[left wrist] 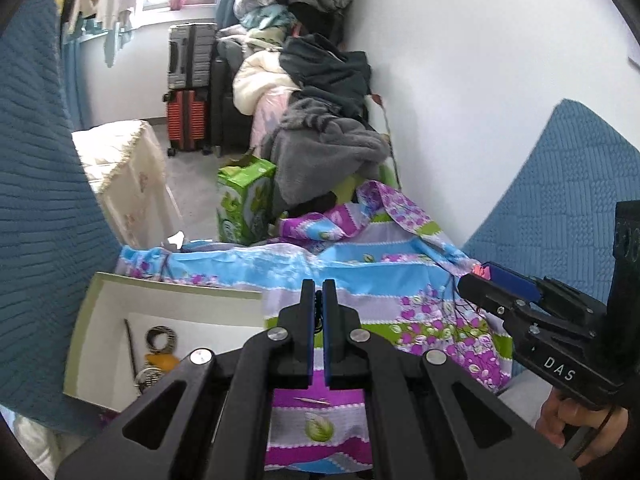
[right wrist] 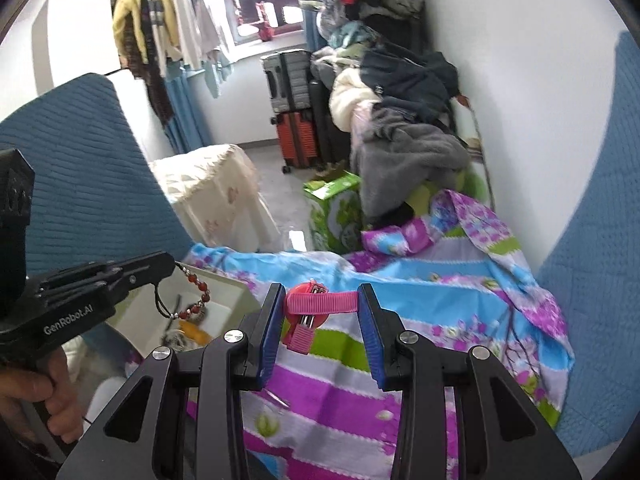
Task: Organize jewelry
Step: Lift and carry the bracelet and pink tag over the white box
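— What have the tongs got?
— The right tongs (right wrist: 320, 300) are clenched on a pink hair clip (right wrist: 322, 303), held crosswise between the blue pads. The left tongs (right wrist: 170, 266) are shut tight on a red bead bracelet (right wrist: 198, 296), which dangles below the tips.
— And underneath?
— A floral sheet (right wrist: 400, 280), with a thin pin (left wrist: 312, 400) lying on it. Left of and below the left tongs sits an open white box (left wrist: 168, 292) with a few pieces inside. Beyond are a green carton (left wrist: 244, 200), piled clothes (left wrist: 328, 144) and suitcases (left wrist: 188, 92).

Legible markings: 2 items
"DAS" in white on the right gripper (left wrist: 478, 278) body; "GenRobot.AI" in white on the left gripper (right wrist: 173, 261) body.
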A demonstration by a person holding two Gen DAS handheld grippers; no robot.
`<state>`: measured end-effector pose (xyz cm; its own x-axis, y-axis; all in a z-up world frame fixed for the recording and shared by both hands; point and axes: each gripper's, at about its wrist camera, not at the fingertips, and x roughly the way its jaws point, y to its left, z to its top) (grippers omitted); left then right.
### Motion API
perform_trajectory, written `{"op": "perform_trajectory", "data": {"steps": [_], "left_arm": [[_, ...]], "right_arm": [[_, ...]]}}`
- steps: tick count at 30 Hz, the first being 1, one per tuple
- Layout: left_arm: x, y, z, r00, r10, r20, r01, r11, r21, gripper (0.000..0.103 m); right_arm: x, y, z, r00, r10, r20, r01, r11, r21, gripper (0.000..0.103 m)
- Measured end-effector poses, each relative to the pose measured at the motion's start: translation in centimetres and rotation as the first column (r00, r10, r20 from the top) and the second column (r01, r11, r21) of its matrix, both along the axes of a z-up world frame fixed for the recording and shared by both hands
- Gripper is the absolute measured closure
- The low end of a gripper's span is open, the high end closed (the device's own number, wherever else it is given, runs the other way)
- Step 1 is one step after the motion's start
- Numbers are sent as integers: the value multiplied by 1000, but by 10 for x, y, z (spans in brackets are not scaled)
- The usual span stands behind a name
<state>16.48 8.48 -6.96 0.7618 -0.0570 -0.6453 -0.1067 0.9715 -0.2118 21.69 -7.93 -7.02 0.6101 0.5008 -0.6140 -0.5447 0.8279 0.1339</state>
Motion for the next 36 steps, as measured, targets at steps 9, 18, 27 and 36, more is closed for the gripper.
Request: {"op": "perform_trajectory", "data": {"steps": [9,18,27,36], "left_arm": [[-25,49,10,993,112,25,-112,994,14,101],[-42,91,-10,977,214,-10,-214,977,-2,101],[-39,122,-61,957,268,-109,-274,961,-46,101],[-27,134,-108,940,261,-218,-282,957,-67,101]], "right_arm": [[-8,58,10,993,115,17,-115,993,16,69],[-12,122,-10,973,230,-19,-230,973,0,69],[-5,165,-56,952,287,-108,-296,953,-72,69],[7,184,-96,945,263,-194,-294,943,-155,69]]}}
